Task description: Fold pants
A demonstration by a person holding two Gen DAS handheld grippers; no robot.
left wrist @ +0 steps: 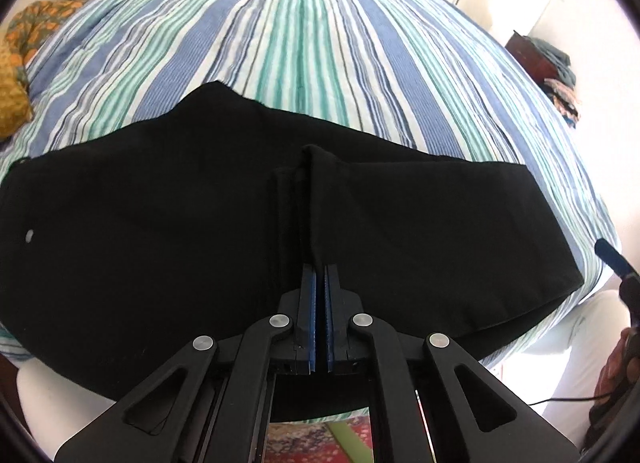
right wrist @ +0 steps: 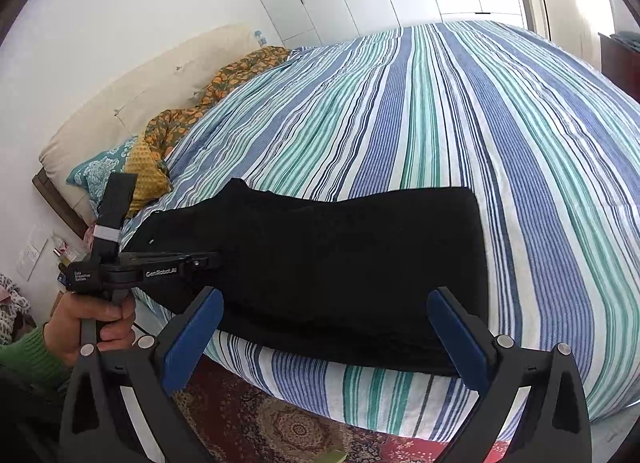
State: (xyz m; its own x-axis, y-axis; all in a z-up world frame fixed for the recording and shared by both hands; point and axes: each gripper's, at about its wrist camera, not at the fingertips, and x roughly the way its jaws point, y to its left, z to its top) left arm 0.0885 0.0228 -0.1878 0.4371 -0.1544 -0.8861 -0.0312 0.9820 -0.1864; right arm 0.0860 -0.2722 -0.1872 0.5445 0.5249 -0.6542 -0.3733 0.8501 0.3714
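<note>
Your left gripper [left wrist: 319, 263] is clenched on a raised ridge of the black pants [left wrist: 160, 231], the blue pads pinching the cloth near the middle of the garment's near edge, gripper angled steeply down. From the right wrist view, your left hand [right wrist: 94, 317] wraps the handle in a fist, a green knitted sleeve [right wrist: 26, 355] at the wrist, left of the pants. Your right gripper [right wrist: 324, 333] hangs released, its blue pads spread wide and holding nothing, above the pants' near edge. The pants lie flat and matte, a long dark slab along the near edge of the bed [right wrist: 460, 123], whose cover runs in blue, teal and white stripes. Beyond the pants' left end, orange-patterned bedding [right wrist: 192, 119] bunches up. Below the pants, an ornate red rug [right wrist: 288, 431] shows.
</note>
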